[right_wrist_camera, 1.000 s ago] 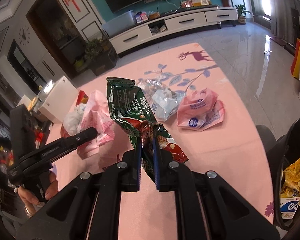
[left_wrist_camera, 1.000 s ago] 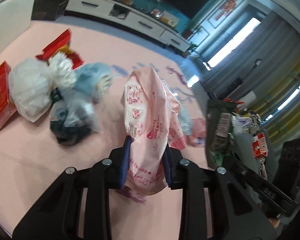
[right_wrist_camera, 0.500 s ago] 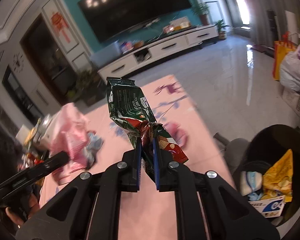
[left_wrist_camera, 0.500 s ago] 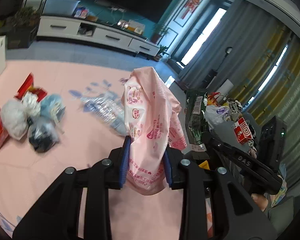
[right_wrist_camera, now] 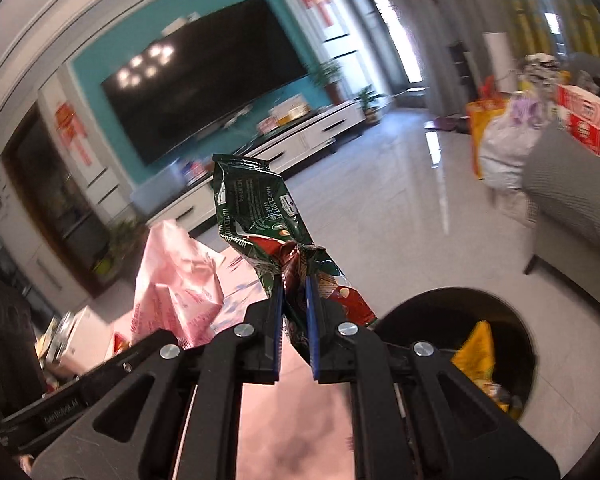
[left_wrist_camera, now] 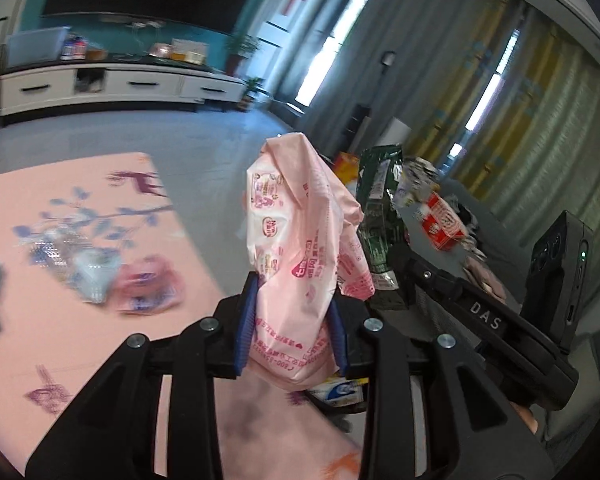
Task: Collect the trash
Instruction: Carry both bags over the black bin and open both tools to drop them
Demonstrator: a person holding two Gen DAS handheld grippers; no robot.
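Observation:
My left gripper [left_wrist_camera: 294, 320] is shut on a crumpled pink plastic wrapper [left_wrist_camera: 296, 236] that stands up between its blue pads. My right gripper [right_wrist_camera: 294, 312] is shut on a green and red wafer wrapper [right_wrist_camera: 260, 216]. In the left wrist view the green wafer wrapper [left_wrist_camera: 378, 208] and the right gripper's black body sit just right of the pink one. In the right wrist view the pink wrapper [right_wrist_camera: 172, 284] shows at left. A round black bin [right_wrist_camera: 504, 320] with yellow and other packets inside sits low at right, below and right of the right gripper.
A pink floor mat [left_wrist_camera: 80, 300] carries blurred clear, blue and pink wrappers [left_wrist_camera: 100, 276]. Grey tiled floor runs to a white TV cabinet [left_wrist_camera: 100, 84]. A grey sofa [right_wrist_camera: 572, 184] with a red box [right_wrist_camera: 584, 120] and bags stands at right.
Both grippers have risen and swung right, away from the bags on the mat, carrying their wrappers. The black bin has come into the right wrist view and grown larger.

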